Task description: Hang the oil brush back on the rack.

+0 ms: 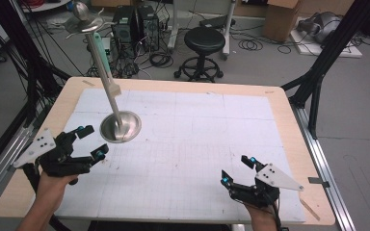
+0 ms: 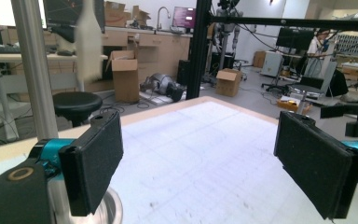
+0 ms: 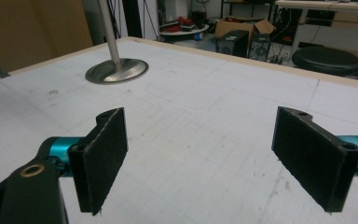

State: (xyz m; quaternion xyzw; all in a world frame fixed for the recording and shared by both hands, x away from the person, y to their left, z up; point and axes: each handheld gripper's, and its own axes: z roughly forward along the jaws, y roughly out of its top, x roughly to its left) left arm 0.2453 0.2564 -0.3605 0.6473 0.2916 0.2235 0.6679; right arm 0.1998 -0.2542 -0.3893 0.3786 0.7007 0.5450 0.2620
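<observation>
Wooden table (image 1: 289, 120) w/ a white gridded mat (image 1: 197, 144) over most of it, pale rim left bare round the edges; black frame posts (image 1: 318, 72) stand at both far corners, cables, a black stool (image 1: 204, 41) & cardboard boxes (image 1: 282, 17) on the floor beyond; nothing lies on the mat btwn my two grippers.

Steel stand (image 1: 120, 126): round base on the mat's left half, thin pole leaning up toward the far-left, a pale & green handled piece along the pole, a flat dish w/ some rounded metal thing at the top; can't make out what that top thing is. In left gripper view the pole is cut off by the top edge & a blurred cream shape hangs beside it; base edge peeks out low behind my left-hand jaw.

Left gripper (image 1: 93, 142) sits just near-left of the base, apart from it, jaws spread wide, nothing btwn them; my left hand (image 1: 53, 185) wraps it from below.

Right gripper (image 1: 238, 169) is at the near-right, well apart from the stand, jaws spread wide too, holding nothing; in right gripper view the base (image 3: 116, 71) lies far ahead to the left, pole cropped at the top.
</observation>
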